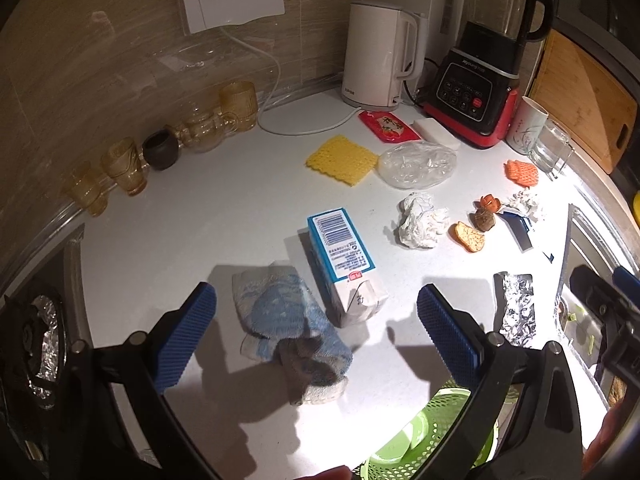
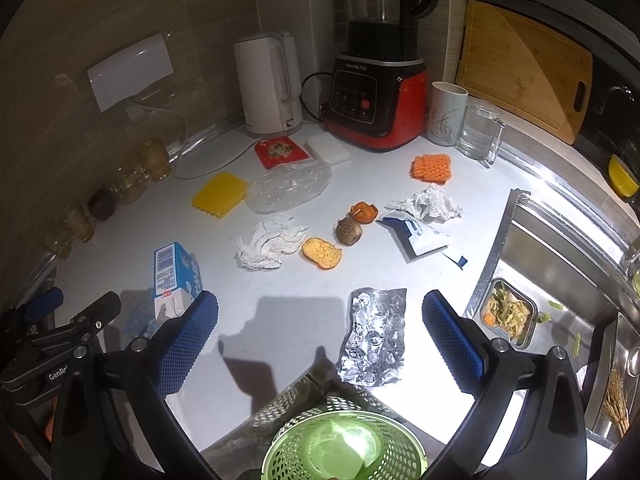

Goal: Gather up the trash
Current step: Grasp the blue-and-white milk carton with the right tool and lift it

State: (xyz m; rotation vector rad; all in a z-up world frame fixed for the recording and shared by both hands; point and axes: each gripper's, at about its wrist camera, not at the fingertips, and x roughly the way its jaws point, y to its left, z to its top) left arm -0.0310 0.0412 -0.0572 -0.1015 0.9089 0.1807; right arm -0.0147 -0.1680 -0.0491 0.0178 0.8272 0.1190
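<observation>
Both grippers hovered with fingers wide apart, holding nothing. The milk carton (image 1: 342,266) lay on the desk (image 1: 200,216) just beyond the left gripper (image 1: 316,340), its long axis running near to far, beside the cloth (image 1: 288,332); the left hand was nearer. The foil wrapper (image 2: 374,336) lay between the right gripper's (image 2: 320,348) fingers.

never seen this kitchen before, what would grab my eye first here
The white counter strewn with trash: a crumpled silver foil wrapper lies between the open right gripper fingers, with crumpled white tissue and orange peel bits behind. In the left view, a blue-and-white milk carton lies beside a blue-white rag before the open left gripper. A red-and-black blender stands at the back wall.
</observation>
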